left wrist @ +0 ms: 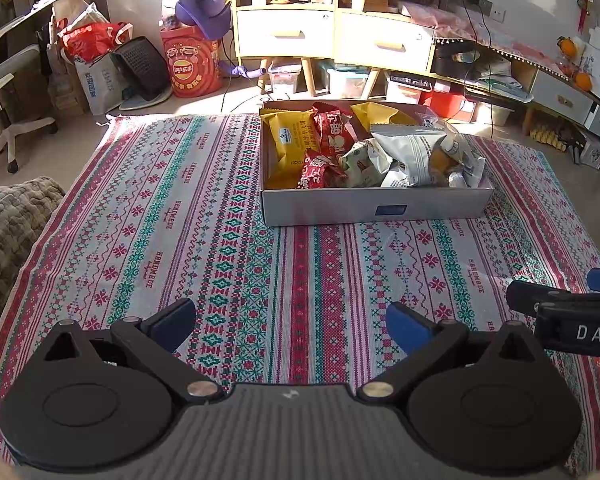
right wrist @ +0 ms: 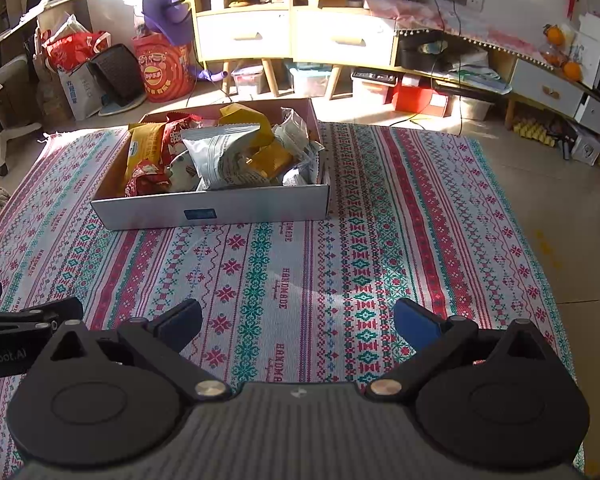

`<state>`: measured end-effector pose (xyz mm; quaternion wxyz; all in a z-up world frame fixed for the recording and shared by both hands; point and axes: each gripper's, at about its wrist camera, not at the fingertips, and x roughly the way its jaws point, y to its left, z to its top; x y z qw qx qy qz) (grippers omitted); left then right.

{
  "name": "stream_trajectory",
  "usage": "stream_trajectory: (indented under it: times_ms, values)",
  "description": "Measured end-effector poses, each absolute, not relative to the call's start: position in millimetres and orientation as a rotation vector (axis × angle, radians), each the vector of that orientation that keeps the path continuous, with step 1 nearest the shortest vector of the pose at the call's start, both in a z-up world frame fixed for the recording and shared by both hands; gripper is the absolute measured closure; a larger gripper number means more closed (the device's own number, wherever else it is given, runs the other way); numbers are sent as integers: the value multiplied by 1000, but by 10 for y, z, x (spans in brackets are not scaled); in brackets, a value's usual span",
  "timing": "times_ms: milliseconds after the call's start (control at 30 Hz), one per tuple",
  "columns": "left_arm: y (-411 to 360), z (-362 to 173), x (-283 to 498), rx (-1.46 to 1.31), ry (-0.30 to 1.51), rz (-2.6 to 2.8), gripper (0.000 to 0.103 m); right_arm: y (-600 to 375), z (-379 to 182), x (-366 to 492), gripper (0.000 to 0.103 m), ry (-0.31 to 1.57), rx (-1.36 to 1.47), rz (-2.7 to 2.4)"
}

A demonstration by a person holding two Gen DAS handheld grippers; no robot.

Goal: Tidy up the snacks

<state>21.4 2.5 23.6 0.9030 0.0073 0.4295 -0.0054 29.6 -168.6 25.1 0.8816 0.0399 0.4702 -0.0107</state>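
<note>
We start with the shallow grey cardboard box [left wrist: 374, 210], which sits on the far half of the patterned red, green and white woven cloth [left wrist: 228, 240]. It is heaped with snack packets: a flat yellow packet [left wrist: 286, 142] along its left side, two crinkled red wrappers [left wrist: 332, 128] beside that, a white-and-grey foil bag [left wrist: 410, 148] on top towards the right, and another yellow packet [left wrist: 380, 114] at the back. In the right wrist view the same pile [right wrist: 220, 152] rises above the box's rim.

We judge the task to be near its end: we see no loose packet anywhere on the cloth, so what may remain is tidying the heap, which lies jumbled rather than in rows.

Both our tools are well apart from the box, low over the near part of the cloth. The left gripper [left wrist: 290, 326] has its jaws spread wide with nothing between them; the right gripper [right wrist: 298, 322] is likewise wide and empty. They are side by side, each showing at the edge of the other's view.

Beyond the cloth stand a yellow-and-white wooden shelf unit with drawers [left wrist: 286, 32], a red round Lay's tub [left wrist: 192, 64], a white office chair [left wrist: 4, 92] and clear storage bins under the furniture. Nothing lies between us and the box.
</note>
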Motion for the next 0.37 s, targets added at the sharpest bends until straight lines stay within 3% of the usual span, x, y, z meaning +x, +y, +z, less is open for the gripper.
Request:
stream_trajectory:
  times_ms: [367]
  values:
    - [20,193,191,19,898,-20,0,-1682,234,294,1,979,78,-33]
